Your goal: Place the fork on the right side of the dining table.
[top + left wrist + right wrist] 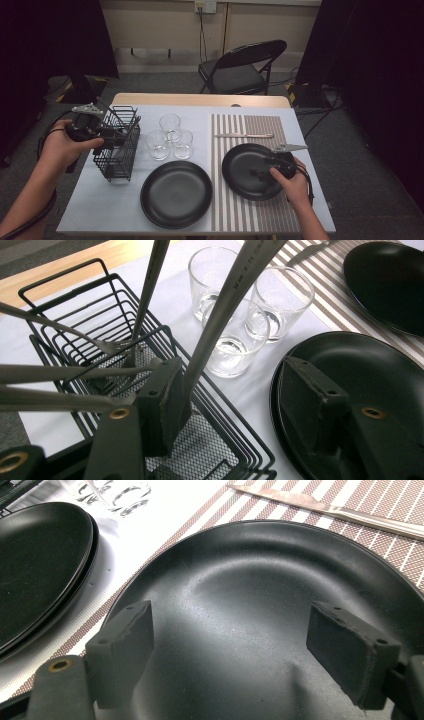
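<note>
A black wire basket (120, 160) stands at the table's left with several metal cutlery pieces leaning in it. My left gripper (112, 137) reaches into the basket's top. In the left gripper view its jaws (232, 370) stand apart, and one long metal handle (225, 305) lies against the inner face of the left pad (165, 400) only; the right pad is free. A fork (100, 345) rests lower in the basket (75, 315). My right gripper (257, 170) hovers open over a black plate (240, 180), with nothing between its pads (230, 630).
Three clear glasses (170, 137) stand close to the basket's right. A second black plate (176, 194) lies on the white mat in front. A knife (245, 135) lies on the striped placemat (250, 125) behind the right plate. A folding chair (245, 65) stands beyond the table.
</note>
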The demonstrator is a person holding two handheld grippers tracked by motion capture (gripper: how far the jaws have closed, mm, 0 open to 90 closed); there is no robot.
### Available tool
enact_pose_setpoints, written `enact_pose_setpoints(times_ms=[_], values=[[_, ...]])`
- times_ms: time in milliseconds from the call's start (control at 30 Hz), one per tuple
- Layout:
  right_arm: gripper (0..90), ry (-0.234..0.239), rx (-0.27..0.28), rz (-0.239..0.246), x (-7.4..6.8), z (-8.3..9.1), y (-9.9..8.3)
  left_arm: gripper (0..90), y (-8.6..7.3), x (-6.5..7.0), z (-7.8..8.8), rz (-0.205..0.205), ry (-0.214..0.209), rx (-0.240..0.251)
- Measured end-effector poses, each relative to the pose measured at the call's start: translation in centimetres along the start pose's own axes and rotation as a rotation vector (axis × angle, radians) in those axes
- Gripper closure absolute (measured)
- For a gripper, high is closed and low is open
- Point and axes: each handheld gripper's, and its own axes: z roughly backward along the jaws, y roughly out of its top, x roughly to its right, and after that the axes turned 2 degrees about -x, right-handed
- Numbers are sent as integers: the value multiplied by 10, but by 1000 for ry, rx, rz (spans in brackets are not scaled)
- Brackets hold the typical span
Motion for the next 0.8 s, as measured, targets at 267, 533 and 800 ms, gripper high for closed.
enact_pose_setpoints(times_ms=[267,533,800], values=[[183,0,7,-2,1,2,1,439,6,-4,-4,5,13,3],[183,-3,11,-3,3,4,1,446,14,-6,-6,12,19,-9],[184,-6,14,-7,4,4,1,449,20,-8,-6,9,25,-1]])
